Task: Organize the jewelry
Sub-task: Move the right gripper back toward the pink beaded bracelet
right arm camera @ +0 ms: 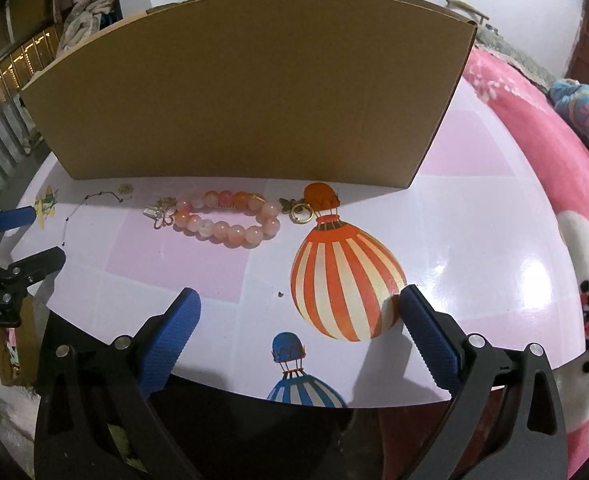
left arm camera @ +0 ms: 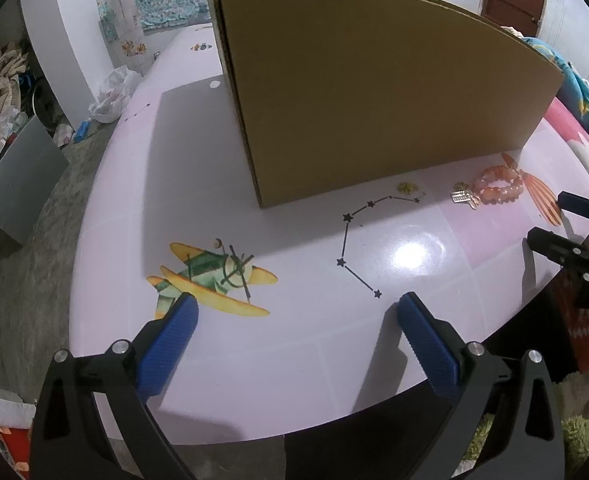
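Note:
A pink and orange bead bracelet [right arm camera: 226,218] lies on the table in front of a cardboard box [right arm camera: 246,88], with a butterfly charm [right arm camera: 162,214] at its left end and a gold ring clasp [right arm camera: 300,212] at its right. In the left wrist view the bracelet [left arm camera: 498,184] sits far right, near a small gold piece [left arm camera: 408,188]. My left gripper [left arm camera: 298,312] is open over the plane print, nothing between its blue pads. My right gripper [right arm camera: 300,308] is open too, well short of the bracelet, above the striped balloon print.
The cardboard box [left arm camera: 374,88] stands upright across the back of the pale pink printed table [left arm camera: 254,380]. A pink floral blanket [right arm camera: 554,160] lies to the right. Clutter, clothes and a grey panel [left arm camera: 18,176] fill the floor at left.

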A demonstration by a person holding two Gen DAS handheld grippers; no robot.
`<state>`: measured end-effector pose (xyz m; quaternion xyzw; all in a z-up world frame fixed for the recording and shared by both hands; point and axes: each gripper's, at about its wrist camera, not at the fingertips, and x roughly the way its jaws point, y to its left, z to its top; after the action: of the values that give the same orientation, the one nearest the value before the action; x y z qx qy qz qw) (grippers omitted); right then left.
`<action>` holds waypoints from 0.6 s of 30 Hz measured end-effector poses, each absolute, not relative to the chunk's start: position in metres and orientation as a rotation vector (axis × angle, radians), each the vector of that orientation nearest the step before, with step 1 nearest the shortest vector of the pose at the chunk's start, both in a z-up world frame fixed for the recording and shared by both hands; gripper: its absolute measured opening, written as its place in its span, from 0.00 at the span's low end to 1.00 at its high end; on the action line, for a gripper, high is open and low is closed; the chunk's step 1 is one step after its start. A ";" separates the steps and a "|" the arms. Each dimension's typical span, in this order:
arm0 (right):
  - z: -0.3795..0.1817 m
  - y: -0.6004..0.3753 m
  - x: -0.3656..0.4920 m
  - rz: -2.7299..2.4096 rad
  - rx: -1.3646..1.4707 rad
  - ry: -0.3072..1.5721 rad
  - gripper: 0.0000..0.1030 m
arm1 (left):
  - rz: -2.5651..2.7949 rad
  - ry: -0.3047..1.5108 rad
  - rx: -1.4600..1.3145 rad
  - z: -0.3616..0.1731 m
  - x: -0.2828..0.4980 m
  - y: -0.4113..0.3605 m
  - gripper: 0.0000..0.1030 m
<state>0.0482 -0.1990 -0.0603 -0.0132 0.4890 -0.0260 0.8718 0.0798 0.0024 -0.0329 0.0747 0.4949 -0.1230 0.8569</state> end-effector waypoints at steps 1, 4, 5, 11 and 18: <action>-0.061 -0.200 0.048 -0.049 -0.027 1.025 0.92 | -0.259 1.043 0.157 -0.034 0.083 0.004 0.95; -0.060 -0.206 0.047 -0.034 0.003 1.043 0.92 | -0.263 1.050 0.160 -0.034 0.085 0.004 0.95; -0.057 -0.211 0.048 -0.035 0.028 1.046 0.92 | -0.265 1.050 0.161 -0.033 0.086 0.004 0.95; -0.027 -0.211 0.048 0.072 0.068 0.921 0.90 | -0.270 1.043 0.164 -0.035 0.087 0.005 0.96; -0.031 -0.194 0.062 0.163 -0.008 0.943 0.57 | -0.279 1.035 0.169 -0.035 0.087 0.006 0.96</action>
<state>0.0625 -0.1937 -0.0314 -0.0037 0.4537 0.0786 0.8877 0.0875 0.0056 -0.0350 0.0804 0.4923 -0.1326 0.8565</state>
